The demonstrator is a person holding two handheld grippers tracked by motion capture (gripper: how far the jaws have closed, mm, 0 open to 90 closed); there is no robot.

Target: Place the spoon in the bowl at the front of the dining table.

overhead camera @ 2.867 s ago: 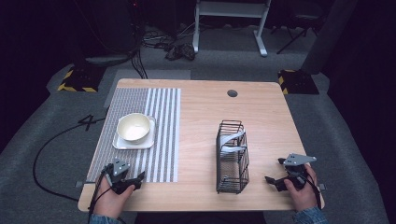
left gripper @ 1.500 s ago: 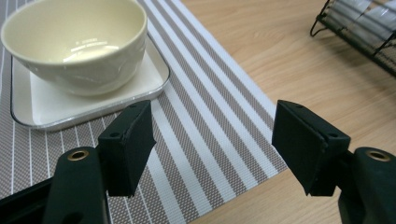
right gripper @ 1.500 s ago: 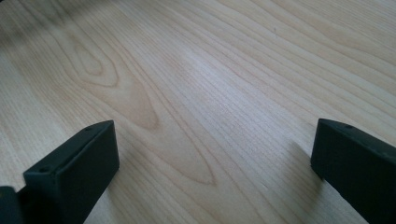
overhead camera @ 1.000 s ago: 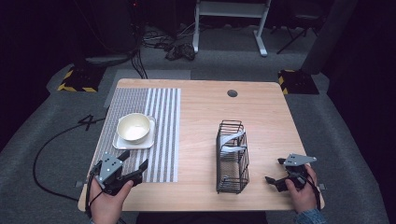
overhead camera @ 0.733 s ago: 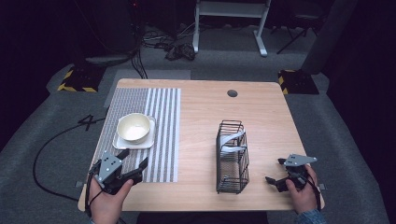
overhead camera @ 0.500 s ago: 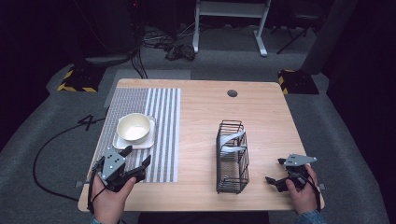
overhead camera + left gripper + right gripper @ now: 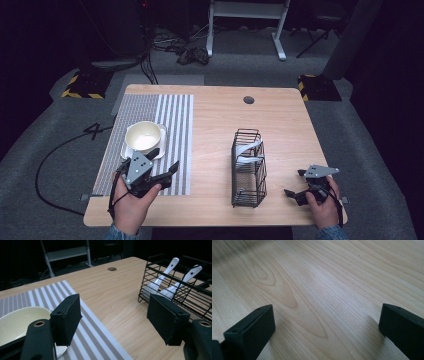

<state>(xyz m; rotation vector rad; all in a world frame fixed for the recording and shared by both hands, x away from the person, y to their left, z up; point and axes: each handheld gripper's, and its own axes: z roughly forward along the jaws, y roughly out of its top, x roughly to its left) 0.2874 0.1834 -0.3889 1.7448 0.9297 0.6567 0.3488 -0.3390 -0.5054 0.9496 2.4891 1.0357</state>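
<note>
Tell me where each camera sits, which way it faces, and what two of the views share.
High view: above the person's side of the table, looking forward and down; both hands, the left gripper and the right gripper show.
Left gripper view: on the left gripper, looking across the striped mat to the wire basket; its open jaws show.
Right gripper view: on the right gripper, looking down at bare wood; its open jaws show.
Shared: the high and left gripper views both show the bowl and the basket.

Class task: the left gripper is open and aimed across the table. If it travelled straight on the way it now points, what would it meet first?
Probably the black wire basket holding two white spoons. The left gripper looks over bare table toward it, with the bowl off to one side. Depth is hard to judge.
</note>
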